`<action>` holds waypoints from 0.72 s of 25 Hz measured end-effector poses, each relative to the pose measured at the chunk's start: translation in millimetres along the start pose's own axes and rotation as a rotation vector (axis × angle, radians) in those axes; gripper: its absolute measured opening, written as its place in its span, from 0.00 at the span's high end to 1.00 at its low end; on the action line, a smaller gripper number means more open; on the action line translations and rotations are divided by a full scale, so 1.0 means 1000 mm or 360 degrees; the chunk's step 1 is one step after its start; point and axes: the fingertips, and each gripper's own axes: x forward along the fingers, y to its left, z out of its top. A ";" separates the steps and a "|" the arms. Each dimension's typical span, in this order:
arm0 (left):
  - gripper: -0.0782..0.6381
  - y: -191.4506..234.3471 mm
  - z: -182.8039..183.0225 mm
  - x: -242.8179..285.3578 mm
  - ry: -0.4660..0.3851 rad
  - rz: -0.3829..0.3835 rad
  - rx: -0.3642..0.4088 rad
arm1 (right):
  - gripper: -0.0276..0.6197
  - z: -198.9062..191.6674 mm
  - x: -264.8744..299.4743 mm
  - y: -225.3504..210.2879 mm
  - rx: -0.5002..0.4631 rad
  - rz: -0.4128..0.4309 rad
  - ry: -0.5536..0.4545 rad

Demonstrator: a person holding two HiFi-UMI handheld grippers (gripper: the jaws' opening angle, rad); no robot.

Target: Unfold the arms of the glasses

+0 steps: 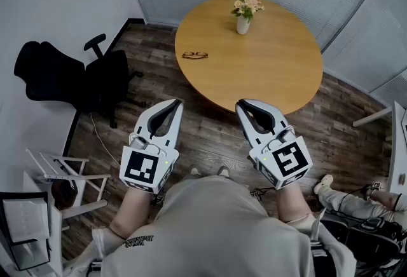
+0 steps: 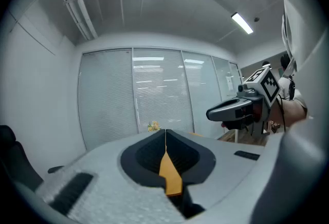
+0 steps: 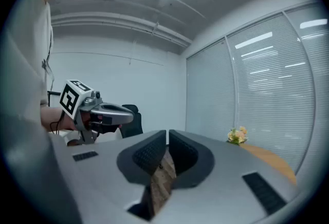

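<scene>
The dark-framed glasses lie on the round wooden table near its far left edge; they are too small to tell how their arms stand. Both grippers hang in the air in front of the person, short of the table's near edge and well away from the glasses. My left gripper is shut with nothing in it. My right gripper has its jaws together, also holding nothing. Neither gripper view shows the glasses.
A white vase of flowers stands at the back of the table. A black office chair sits to the left, and white folding frames stand at the near left. Blinds and glass walls close off the room behind the table.
</scene>
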 end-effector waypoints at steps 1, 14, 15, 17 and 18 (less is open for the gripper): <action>0.86 -0.001 0.003 0.001 -0.0004 0.0000 -0.0003 | 0.90 -0.001 0.000 -0.002 -0.0009 -0.0004 0.0001; 0.86 -0.019 -0.002 0.011 0.0063 0.0058 0.0044 | 0.90 -0.005 -0.015 -0.025 0.0030 -0.0031 -0.0025; 0.86 -0.022 -0.002 0.012 0.0064 0.0060 0.0045 | 0.90 -0.006 -0.018 -0.027 0.0032 -0.0029 -0.0024; 0.86 -0.029 -0.004 0.014 0.0061 0.0056 0.0050 | 0.90 -0.010 -0.023 -0.030 0.0036 -0.0020 -0.0020; 0.86 -0.033 -0.005 0.016 0.0060 0.0057 0.0050 | 0.90 -0.011 -0.025 -0.031 0.0039 -0.0012 -0.0019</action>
